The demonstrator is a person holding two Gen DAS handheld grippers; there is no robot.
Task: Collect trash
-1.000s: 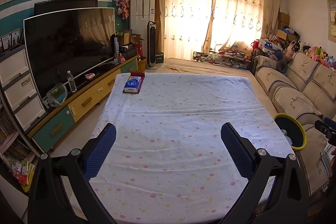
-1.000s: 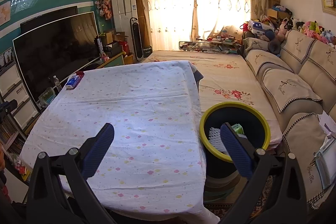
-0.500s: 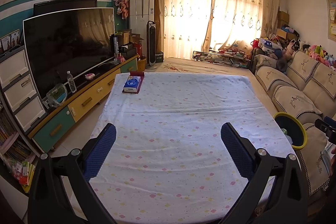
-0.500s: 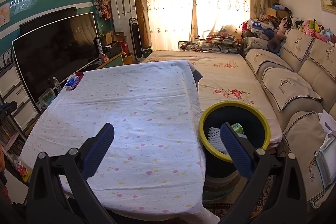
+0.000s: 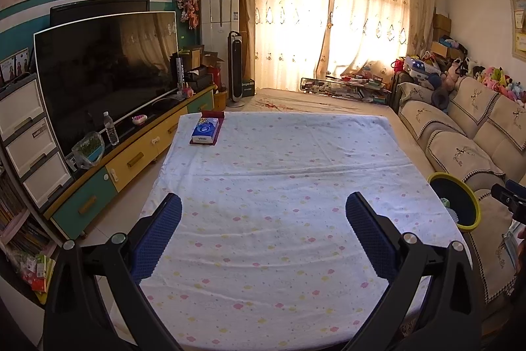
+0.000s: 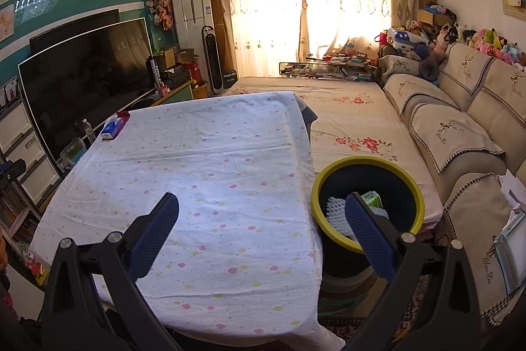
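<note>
A dark bin with a yellow rim (image 6: 415, 186) stands on the floor at the table's right side; white foam netting (image 6: 335, 213) and a green carton (image 6: 371, 198) lie inside it. In the left wrist view the same bin (image 5: 473, 204) shows at the right edge. My left gripper (image 5: 263, 203) hangs open above the near part of the table (image 5: 279, 173), holding nothing. My right gripper (image 6: 261, 203) is open too, over the table's near right corner, its right finger (image 6: 365, 229) in front of the bin's mouth. A blue tissue pack (image 5: 205, 130) lies at the far left corner of the cloth.
A TV (image 5: 105, 71) on a low cabinet (image 5: 131, 160) runs along the left. A beige sofa (image 6: 460, 127) lines the right, with a flowered mat (image 6: 355, 124) between it and the table. The other gripper's tip (image 5: 508, 198) shows at the right edge.
</note>
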